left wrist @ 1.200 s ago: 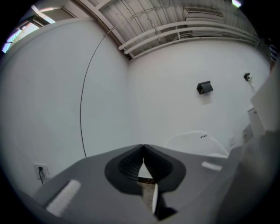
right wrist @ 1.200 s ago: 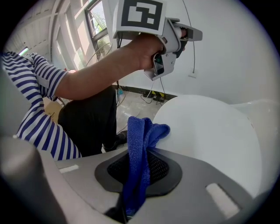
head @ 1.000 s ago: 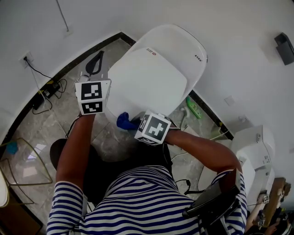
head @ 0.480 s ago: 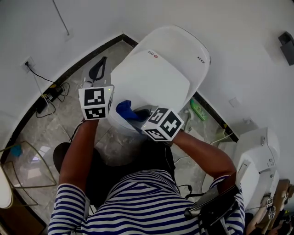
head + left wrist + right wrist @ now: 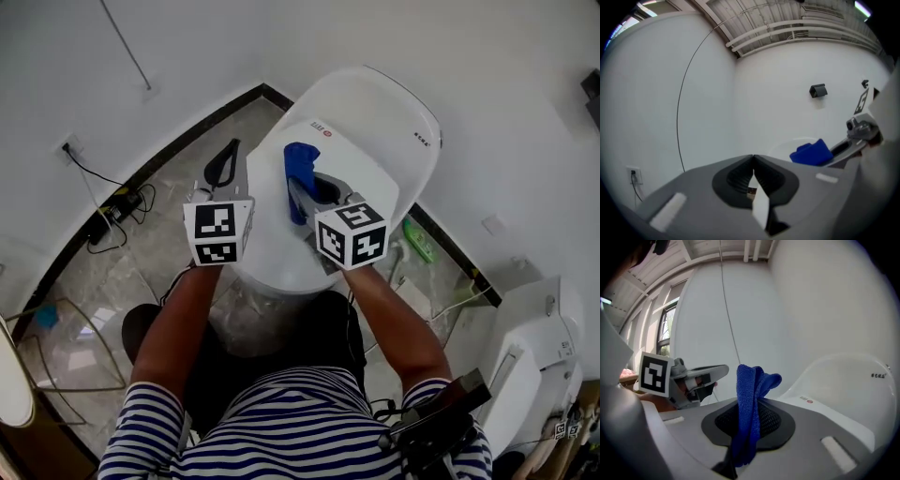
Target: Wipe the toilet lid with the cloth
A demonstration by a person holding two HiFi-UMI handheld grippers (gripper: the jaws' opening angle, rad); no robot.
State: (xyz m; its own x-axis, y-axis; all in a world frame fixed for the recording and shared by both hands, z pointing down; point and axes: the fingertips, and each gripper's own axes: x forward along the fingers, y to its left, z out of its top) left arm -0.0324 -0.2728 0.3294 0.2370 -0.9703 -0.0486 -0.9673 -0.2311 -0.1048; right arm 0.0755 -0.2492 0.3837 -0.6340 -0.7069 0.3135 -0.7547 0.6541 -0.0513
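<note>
The white toilet lid (image 5: pixel 361 155) is down, straight ahead of me below the white wall. A blue cloth (image 5: pixel 298 173) stands up out of my right gripper (image 5: pixel 302 187), which is shut on it above the lid's left half. In the right gripper view the cloth (image 5: pixel 751 404) is pinched between the jaws and its folded top sticks upward, with the lid (image 5: pixel 843 380) behind it. My left gripper (image 5: pixel 223 167) hangs just left of the toilet, over the floor. Its jaws meet at the tips (image 5: pixel 753 156) with nothing between them. From there the cloth (image 5: pixel 812 153) shows to the right.
A wall socket (image 5: pixel 69 147) and cables (image 5: pixel 117 208) lie by the dark skirting at left. A green object (image 5: pixel 421 241) lies on the floor right of the toilet. Another white fixture (image 5: pixel 534 347) stands at right. A wire frame (image 5: pixel 56 337) sits lower left.
Both grippers moved forward and up. The right one carried the blue cloth from the toilet's front edge to above the lid. The left one rose beside the toilet.
</note>
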